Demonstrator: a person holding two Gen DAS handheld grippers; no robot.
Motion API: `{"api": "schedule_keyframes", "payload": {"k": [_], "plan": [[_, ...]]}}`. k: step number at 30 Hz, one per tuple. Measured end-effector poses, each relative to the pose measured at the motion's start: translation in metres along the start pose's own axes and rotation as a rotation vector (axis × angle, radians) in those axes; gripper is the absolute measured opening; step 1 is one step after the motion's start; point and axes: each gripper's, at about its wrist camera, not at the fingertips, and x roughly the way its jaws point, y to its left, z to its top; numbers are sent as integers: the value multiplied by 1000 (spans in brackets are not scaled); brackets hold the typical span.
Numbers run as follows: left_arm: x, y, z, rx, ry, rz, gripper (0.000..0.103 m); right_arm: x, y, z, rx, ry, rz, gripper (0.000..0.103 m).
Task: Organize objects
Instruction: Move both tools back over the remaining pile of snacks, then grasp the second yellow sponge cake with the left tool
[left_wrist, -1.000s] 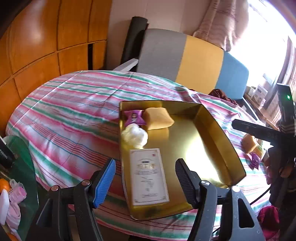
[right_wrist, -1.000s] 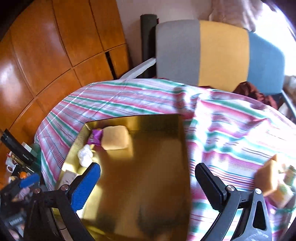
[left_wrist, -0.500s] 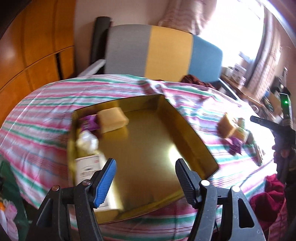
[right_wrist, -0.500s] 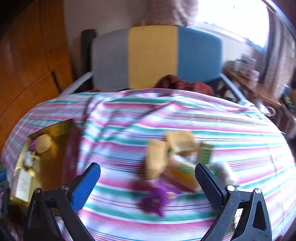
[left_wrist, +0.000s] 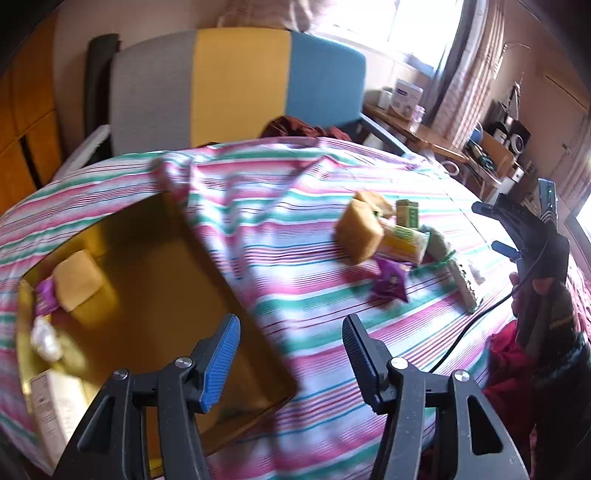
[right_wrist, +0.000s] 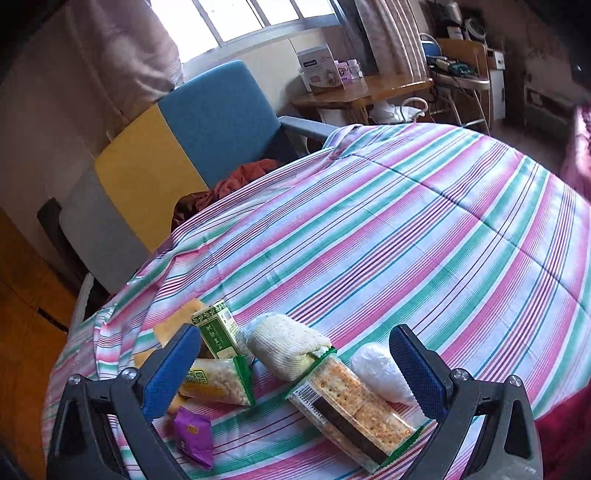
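Note:
A gold tray (left_wrist: 155, 236) lies at the left of the striped tablecloth and holds a yellow bun (left_wrist: 77, 282), a purple packet (left_wrist: 46, 299), a white ball (left_wrist: 44, 338) and a white box (left_wrist: 51, 402). My left gripper (left_wrist: 290, 332) hovers over the tray's right rim, jaws closing with nothing between them. To the right lies a snack pile: a yellow cake (left_wrist: 360, 230), a green box (right_wrist: 218, 328), a cream bundle (right_wrist: 288, 347), a cracker pack (right_wrist: 354, 406), a white wrapped piece (right_wrist: 380, 373) and a purple packet (right_wrist: 194, 435). My right gripper (right_wrist: 295, 354) stands open just above that pile.
A chair (left_wrist: 236, 81) with a grey, yellow and blue back stands behind the table, a dark red cloth (right_wrist: 236, 181) on its seat. A side table (right_wrist: 354, 92) with boxes stands by the window. A black cable (left_wrist: 461, 332) trails over the cloth near the hand (left_wrist: 539, 288) holding the right gripper.
Both grippers swung right, from over the tray towards the snack pile. The right one rolled and now frames the pile. The left jaws have narrowed.

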Motion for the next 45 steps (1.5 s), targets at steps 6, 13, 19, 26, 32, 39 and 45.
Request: {"api": "schedule_keyframes", "payload": {"k": [6, 13, 19, 26, 32, 39, 45], "plan": [[38, -32, 29, 22, 34, -38, 56, -1, 0, -2, 31, 5, 46, 103], [96, -64, 64, 26, 103, -69, 56, -2, 1, -6, 43, 22, 87, 103], [137, -78, 82, 7, 142, -80, 61, -2, 1, -6, 46, 31, 108, 103], [181, -79, 98, -18, 177, -81, 66, 0, 1, -6, 52, 39, 119, 103], [164, -57, 80, -99, 139, -184, 41, 4, 2, -6, 40, 49, 115, 103], [117, -38, 44, -106, 108, -217, 40, 5, 2, -6, 34, 46, 94, 103], [71, -32, 21, -85, 56, -243, 40, -6, -16, -1, 118, -12, 97, 103]]}}
